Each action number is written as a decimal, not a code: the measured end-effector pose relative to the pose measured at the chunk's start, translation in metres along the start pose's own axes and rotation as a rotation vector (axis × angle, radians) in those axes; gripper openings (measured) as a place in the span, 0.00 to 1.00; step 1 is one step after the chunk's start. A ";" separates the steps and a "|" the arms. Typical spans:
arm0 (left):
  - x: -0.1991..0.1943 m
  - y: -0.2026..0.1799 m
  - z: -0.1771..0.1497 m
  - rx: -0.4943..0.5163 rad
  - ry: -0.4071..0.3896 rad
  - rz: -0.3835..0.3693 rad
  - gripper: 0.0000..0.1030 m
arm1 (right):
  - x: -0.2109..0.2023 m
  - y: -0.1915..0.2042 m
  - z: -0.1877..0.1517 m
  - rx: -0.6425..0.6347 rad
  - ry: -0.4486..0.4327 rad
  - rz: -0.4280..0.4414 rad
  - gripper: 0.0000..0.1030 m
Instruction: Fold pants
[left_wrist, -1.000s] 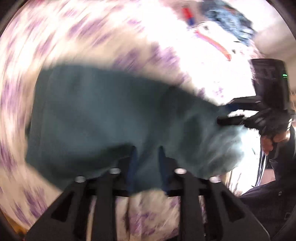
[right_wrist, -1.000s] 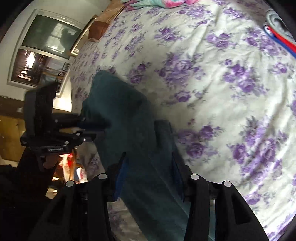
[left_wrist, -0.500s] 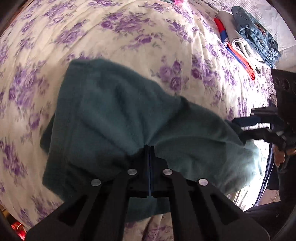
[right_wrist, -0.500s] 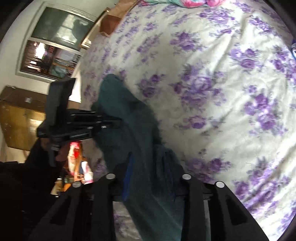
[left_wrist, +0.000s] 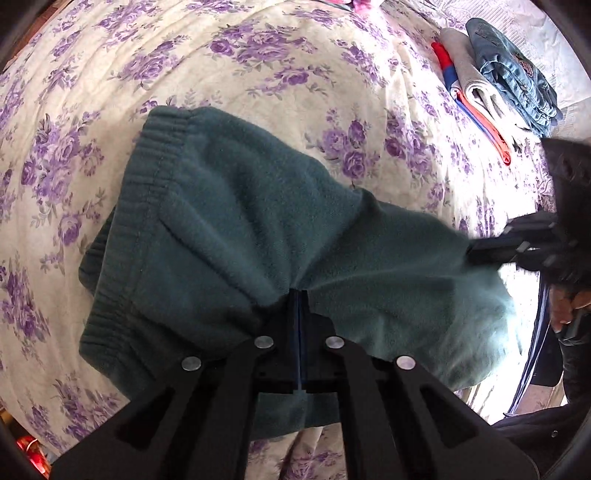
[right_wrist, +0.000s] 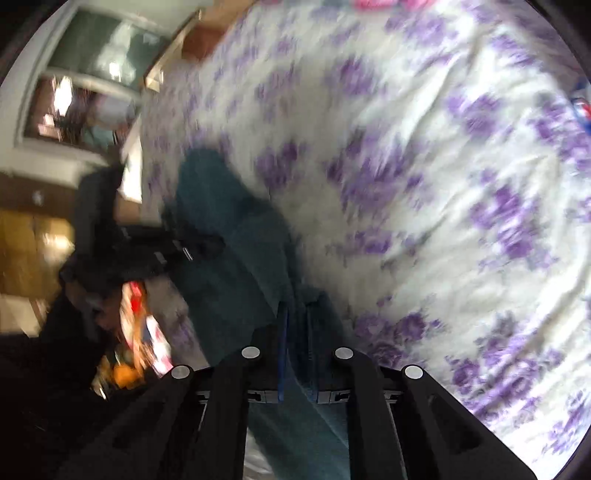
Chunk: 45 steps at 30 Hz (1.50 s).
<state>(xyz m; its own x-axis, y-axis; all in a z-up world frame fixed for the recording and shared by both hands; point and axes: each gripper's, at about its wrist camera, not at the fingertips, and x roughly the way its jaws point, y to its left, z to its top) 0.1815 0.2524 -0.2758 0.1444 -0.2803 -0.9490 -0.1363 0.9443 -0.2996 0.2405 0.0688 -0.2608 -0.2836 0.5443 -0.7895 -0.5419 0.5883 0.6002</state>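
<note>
The teal fleece pants (left_wrist: 236, 229) lie on the bed (left_wrist: 280, 74), spread over the floral purple sheet, and serve as the reference for all positions below.

Left gripper (left_wrist: 300, 306): positioned at the near edge of the pants, pointing forward across the fabric toward the ribbed waistband (left_wrist: 147, 173). The jaws are clenched, pinching a fold of the pants; the fabric puckers into creases that run toward the pinch point. The waistband lies at the far left corner of the pants, flat on the sheet.

Right gripper (right_wrist: 295, 325): positioned at the right-hand end of the pants, seen in the left wrist view as a dark blurred body (left_wrist: 517, 243) entering the fabric edge. In its own view the jaws stand nearly closed with pants fabric (right_wrist: 236, 236) between them, grasping the cloth. This view is motion-blurred.

The holding hand (left_wrist: 565, 299) shows just behind the right gripper.

Beyond the pants, near the far right corner of the bed, rests a stack of folded clothes (left_wrist: 495, 81), denim on top
</note>
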 end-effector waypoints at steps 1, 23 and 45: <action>0.000 0.000 0.001 0.000 -0.001 -0.002 0.02 | -0.008 -0.001 0.002 0.018 -0.027 0.019 0.09; -0.001 -0.004 -0.006 0.058 0.035 0.127 0.02 | -0.005 0.015 -0.060 0.004 0.002 -0.090 0.27; -0.020 0.022 -0.024 -0.019 0.004 0.068 0.08 | 0.017 -0.051 0.023 0.027 0.076 -0.074 0.26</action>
<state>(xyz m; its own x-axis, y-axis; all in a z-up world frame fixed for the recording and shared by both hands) 0.1518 0.2749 -0.2661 0.1299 -0.2164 -0.9676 -0.1646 0.9576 -0.2363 0.2817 0.0617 -0.3021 -0.3030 0.4525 -0.8387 -0.5422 0.6419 0.5421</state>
